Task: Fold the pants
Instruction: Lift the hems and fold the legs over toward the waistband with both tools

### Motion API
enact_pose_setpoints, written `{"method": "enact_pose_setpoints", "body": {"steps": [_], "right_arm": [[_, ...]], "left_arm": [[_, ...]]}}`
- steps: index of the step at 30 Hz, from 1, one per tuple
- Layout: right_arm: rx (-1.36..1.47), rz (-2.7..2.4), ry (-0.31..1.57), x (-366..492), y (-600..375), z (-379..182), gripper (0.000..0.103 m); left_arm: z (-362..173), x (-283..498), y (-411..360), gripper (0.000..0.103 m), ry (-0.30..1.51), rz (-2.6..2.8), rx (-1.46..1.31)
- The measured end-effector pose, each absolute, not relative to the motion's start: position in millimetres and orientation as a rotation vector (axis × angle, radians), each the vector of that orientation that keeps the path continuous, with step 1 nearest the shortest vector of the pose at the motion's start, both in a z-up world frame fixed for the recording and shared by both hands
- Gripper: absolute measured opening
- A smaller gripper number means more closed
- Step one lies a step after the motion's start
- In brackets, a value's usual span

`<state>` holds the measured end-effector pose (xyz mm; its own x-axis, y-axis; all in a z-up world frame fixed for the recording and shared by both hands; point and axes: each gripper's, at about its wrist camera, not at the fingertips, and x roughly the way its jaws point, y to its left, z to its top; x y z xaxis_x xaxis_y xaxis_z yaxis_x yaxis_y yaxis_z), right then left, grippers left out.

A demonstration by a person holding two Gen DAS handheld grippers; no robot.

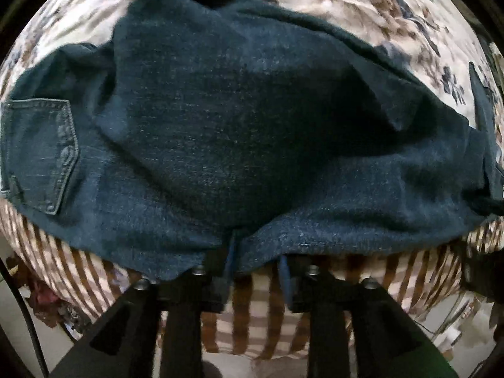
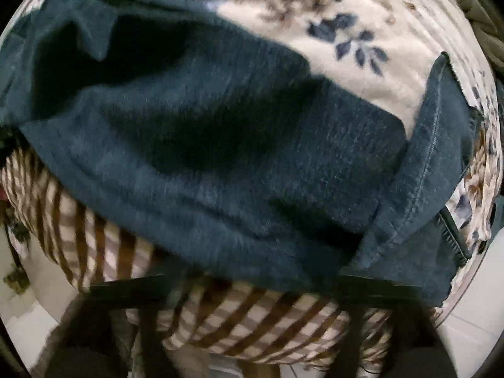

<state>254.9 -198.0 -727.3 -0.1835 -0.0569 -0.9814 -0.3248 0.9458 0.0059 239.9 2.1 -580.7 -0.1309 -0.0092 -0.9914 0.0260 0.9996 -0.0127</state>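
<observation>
Dark blue jeans (image 1: pixel 239 132) lie across a bed, legs folded over each other, a back pocket (image 1: pixel 41 154) at the left. In the right wrist view the jeans (image 2: pixel 220 157) fill the middle, with a hemmed leg end (image 2: pixel 431 170) turned up at the right. My left gripper (image 1: pixel 255 271) sits at the near edge of the denim; its fingers (image 1: pixel 208 267) stand apart and the cloth edge drapes over the tips. My right gripper (image 2: pixel 252 283) is blurred at the jeans' near edge, fingers wide apart, touching the fabric edge.
A floral bedspread (image 1: pixel 362 12) lies beyond the jeans, also in the right wrist view (image 2: pixel 362 72). A brown and white checked sheet (image 1: pixel 252 321) hangs over the bed's near edge, also seen in the right wrist view (image 2: pixel 252 324). Pale floor (image 2: pixel 469 330) shows below.
</observation>
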Motion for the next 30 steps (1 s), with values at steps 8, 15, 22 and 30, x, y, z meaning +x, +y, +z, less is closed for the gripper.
{"method": "enact_pose_setpoints", "body": {"steps": [8,15,22,30], "right_arm": [[-0.087,0.208,1.679,238,-222,-668,0.100],[0.069,-0.041,1.549,277,-283,-600,0.100],[0.096,-0.235,1.604,378,-366,-666,0.095],[0.181,-0.235,1.667,429,-372,-740,0.081]], "left_arm": [[-518,227,-21,0.087,1.598,0.091,0.090],[-452,253,-72,0.087,1.397,0.108,0.168],[-515,301,-117,0.088,1.398,0.069,0.297],[-558,305,-146,0.088,1.457,0.020,0.370]]}}
